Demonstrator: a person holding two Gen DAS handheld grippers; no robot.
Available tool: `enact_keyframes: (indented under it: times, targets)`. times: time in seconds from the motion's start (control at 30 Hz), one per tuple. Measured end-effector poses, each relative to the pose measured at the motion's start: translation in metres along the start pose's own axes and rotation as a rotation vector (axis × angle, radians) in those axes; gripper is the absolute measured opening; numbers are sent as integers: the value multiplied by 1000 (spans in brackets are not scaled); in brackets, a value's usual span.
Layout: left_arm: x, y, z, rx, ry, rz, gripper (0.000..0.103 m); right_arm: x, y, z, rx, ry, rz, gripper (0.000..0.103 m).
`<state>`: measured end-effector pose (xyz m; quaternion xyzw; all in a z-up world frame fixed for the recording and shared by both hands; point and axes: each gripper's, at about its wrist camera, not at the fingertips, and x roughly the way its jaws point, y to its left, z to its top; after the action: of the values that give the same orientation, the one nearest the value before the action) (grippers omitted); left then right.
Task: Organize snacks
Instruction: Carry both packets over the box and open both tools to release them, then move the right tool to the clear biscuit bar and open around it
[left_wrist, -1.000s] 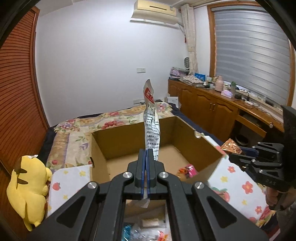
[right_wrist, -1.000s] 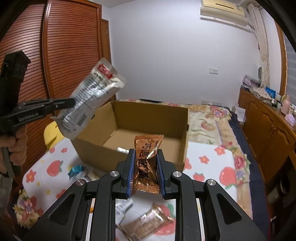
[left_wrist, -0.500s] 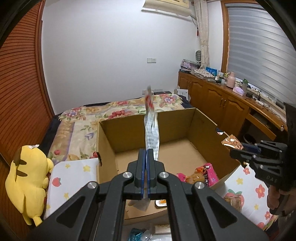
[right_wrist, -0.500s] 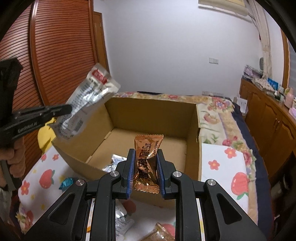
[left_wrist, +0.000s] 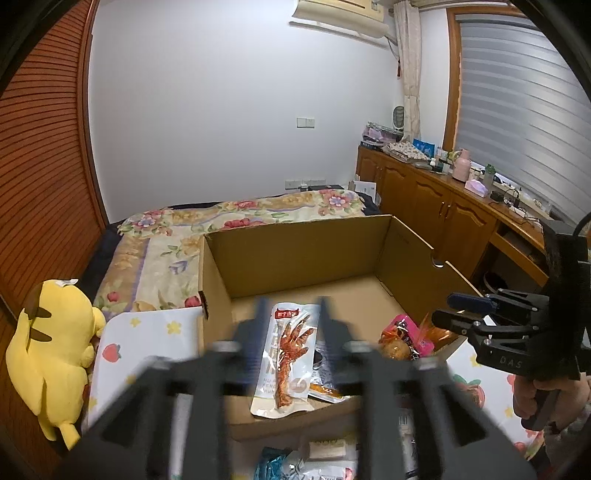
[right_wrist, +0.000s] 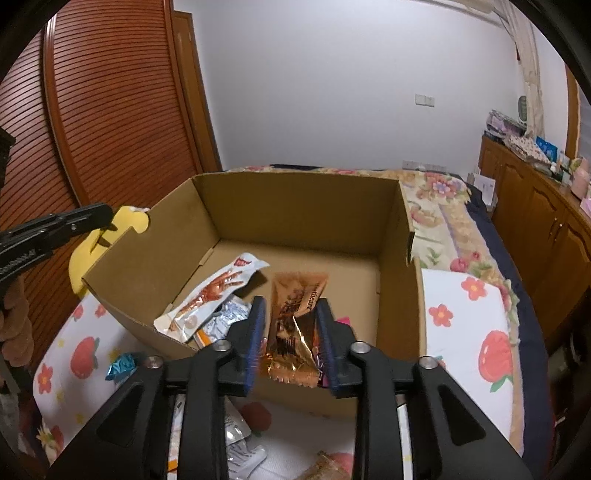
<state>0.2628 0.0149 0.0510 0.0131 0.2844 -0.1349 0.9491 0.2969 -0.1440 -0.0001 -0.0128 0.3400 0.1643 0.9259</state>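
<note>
An open cardboard box (left_wrist: 295, 240) sits on a strawberry-print cloth. My left gripper (left_wrist: 290, 314) is blurred over the box's near edge, its jaws opening. The white chicken-foot packet (left_wrist: 284, 354) lies loose between and below its fingers, inside the box. It also shows in the right wrist view as the white packet (right_wrist: 210, 295) at the box's near left. My right gripper (right_wrist: 290, 314) hangs over the box (right_wrist: 295, 206), jaws opening. An orange foil packet (right_wrist: 295, 325) sits slack between its blue pads (right_wrist: 255, 332), its top blurred. The right gripper (left_wrist: 443, 306) appears at the box's right side.
A pink packet (left_wrist: 406, 332) and other snacks lie in the box's near right corner. Loose wrappers, one blue (right_wrist: 122, 363), lie on the cloth in front. A yellow plush toy (left_wrist: 51, 354) sits left of the box. A floral bed lies behind, wooden cupboards (left_wrist: 443, 221) to the right.
Both grippers were shut on their packets above the box. Now both sets of jaws have parted. The white packet has dropped flat into the box and the orange one hangs loose. Both grippers came lower and closer.
</note>
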Motion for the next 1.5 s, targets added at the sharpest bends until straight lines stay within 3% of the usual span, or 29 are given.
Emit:
enact_keyframes:
  times: [0.17, 0.23, 0.3, 0.37, 0.6, 0.93, 1.23, 1.5]
  targets:
    - [-6, 0, -8, 0, -7, 1, 52, -10, 4, -3, -9, -22, 17, 47]
    - [-9, 1, -12, -3, -19, 0, 63, -17, 8, -6, -20, -33, 24, 46]
    - [-15, 1, -16, -12, -50, 5, 90, -25, 12, -9, -27, -46, 33, 47]
    - [-22, 1, -19, -23, -80, -5, 98, -31, 15, -11, -34, -55, 41, 46]
    - [-36, 0, -32, -12, -89, -26, 100, -54, 23, -28, -42, -70, 64, 49]
    - [-49, -26, -71, 66, -55, -64, 100, -65, 25, -77, -73, -36, 15, 52]
    - [-36, -53, -111, 99, 33, -116, 100, -55, 12, -121, -55, 31, -42, 60]
    - [-17, -67, -138, 114, 122, -149, 100, -40, -1, -134, -11, 84, -74, 61]
